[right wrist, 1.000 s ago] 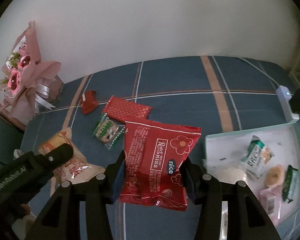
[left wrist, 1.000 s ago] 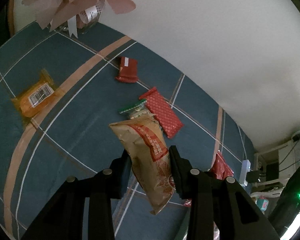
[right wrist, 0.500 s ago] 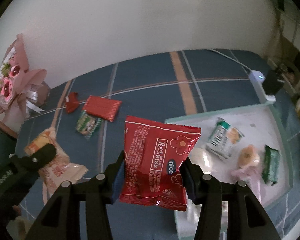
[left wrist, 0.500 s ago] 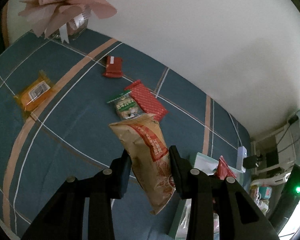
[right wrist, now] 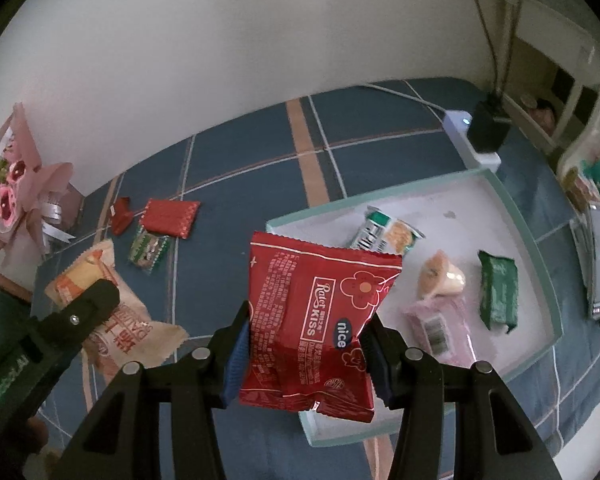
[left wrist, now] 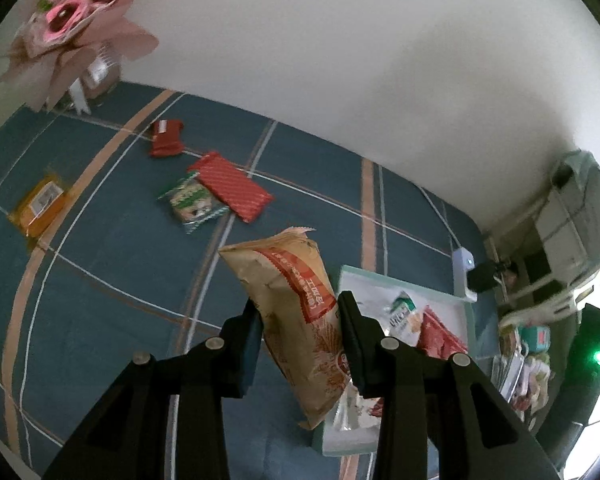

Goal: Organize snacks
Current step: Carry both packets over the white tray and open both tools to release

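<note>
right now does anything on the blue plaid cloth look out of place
Four snacks lie loose outside the white tray: an orange packet, a dark red wrapper, a red patterned pouch and a green-and-white packet whose corner sits under that pouch.

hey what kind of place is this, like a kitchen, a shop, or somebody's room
Most likely a room in a home, not a shop. A table under a blue plaid cloth stands against a plain white wall, with a wrapped pink bouquet in the corner, a white power strip, and loose snacks near a shallow tray.
</note>
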